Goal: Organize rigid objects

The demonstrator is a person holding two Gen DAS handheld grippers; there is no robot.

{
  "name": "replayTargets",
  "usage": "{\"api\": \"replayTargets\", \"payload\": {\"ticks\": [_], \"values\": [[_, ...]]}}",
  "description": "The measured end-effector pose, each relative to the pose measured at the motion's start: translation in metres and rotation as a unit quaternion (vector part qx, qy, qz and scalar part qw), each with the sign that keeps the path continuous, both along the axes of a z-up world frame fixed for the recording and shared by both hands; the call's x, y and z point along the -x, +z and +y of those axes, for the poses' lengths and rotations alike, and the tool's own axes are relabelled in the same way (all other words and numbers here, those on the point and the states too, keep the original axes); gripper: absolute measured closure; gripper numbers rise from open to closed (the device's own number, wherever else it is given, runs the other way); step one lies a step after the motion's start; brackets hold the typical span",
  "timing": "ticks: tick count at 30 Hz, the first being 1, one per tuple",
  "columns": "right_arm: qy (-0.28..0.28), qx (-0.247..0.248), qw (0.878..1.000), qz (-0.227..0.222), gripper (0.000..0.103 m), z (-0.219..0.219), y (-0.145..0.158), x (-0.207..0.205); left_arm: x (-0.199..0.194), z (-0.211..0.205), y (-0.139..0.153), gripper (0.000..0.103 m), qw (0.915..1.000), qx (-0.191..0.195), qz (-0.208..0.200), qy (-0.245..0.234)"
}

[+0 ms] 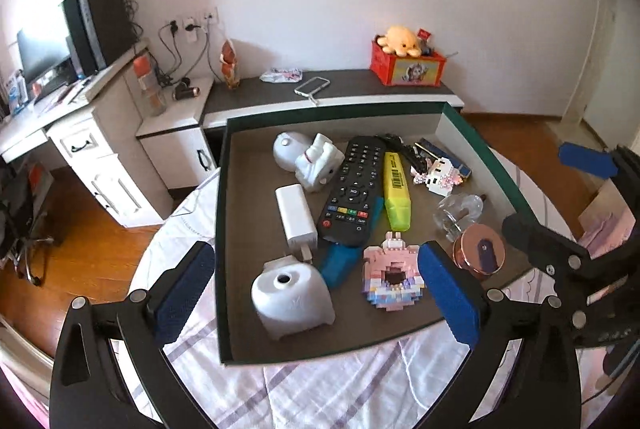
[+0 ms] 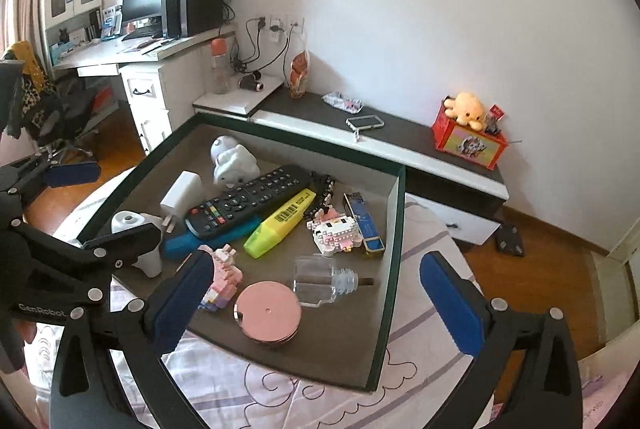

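A shallow green-rimmed box (image 1: 222,229) (image 2: 390,269) lies on a round table and holds the objects: a black remote (image 1: 352,191) (image 2: 248,201), a yellow highlighter (image 1: 396,193) (image 2: 280,223), a white charger (image 1: 295,215), a white figurine (image 1: 318,165), a white dome-shaped object (image 1: 290,299), a pink brick toy (image 1: 390,277), a rose-gold round lid (image 2: 268,313) and a clear bottle (image 2: 322,281). My left gripper (image 1: 316,297) is open and empty above the box's near edge. My right gripper (image 2: 316,305) is open and empty above the lid and bottle.
The table has a striped pink cloth (image 1: 320,389). Behind it stand a low dark-topped cabinet (image 1: 352,85) with a red box and plush toy (image 1: 406,61), and a white desk (image 1: 80,133) with a computer at left. Wooden floor surrounds the table.
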State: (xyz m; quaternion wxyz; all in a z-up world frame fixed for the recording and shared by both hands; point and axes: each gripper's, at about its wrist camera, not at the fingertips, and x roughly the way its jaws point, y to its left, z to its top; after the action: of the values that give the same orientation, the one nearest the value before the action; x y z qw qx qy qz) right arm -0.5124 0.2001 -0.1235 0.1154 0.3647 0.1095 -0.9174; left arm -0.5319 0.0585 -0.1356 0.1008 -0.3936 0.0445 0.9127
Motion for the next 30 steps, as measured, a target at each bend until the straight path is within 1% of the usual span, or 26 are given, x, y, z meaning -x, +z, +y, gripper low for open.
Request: {"api": "replayTargets", "payload": {"ticks": [5,9,12,14,17,21,27,30], "values": [[0.005,0.020,1.000,0.005,0.000,-0.005,0.006,-0.018,-0.021,0.001,0.006,0.001,0.9993,0.014,0.035,-0.002],[0.001,0.031,0.999,0.011,0.000,-0.005,0.011,-0.033,-0.041,-0.003,0.015,0.001,0.9973,0.006,0.073,0.001],[-0.002,0.038,0.999,0.021,0.000,-0.004,0.016,-0.047,-0.053,-0.003,0.021,0.001,0.9960,0.000,0.089,0.006],[-0.003,0.033,0.999,0.034,0.000,-0.005,0.021,-0.057,-0.066,-0.003,0.027,0.001,0.9930,0.001,0.117,0.009],[0.002,0.034,0.998,0.047,0.000,-0.007,0.029,-0.072,-0.081,-0.004,0.034,0.001,0.9908,-0.004,0.135,0.014],[0.007,0.049,0.996,0.072,0.000,-0.005,0.042,-0.096,-0.109,-0.008,0.048,0.001,0.9860,-0.023,0.164,0.021],[0.011,0.054,0.994,0.093,0.000,-0.006,0.058,-0.129,-0.150,-0.010,0.067,0.001,0.9787,-0.012,0.202,0.031],[0.005,0.052,0.992,0.114,0.000,-0.007,0.069,-0.153,-0.170,-0.011,0.077,0.001,0.9764,-0.009,0.212,0.039]]}}
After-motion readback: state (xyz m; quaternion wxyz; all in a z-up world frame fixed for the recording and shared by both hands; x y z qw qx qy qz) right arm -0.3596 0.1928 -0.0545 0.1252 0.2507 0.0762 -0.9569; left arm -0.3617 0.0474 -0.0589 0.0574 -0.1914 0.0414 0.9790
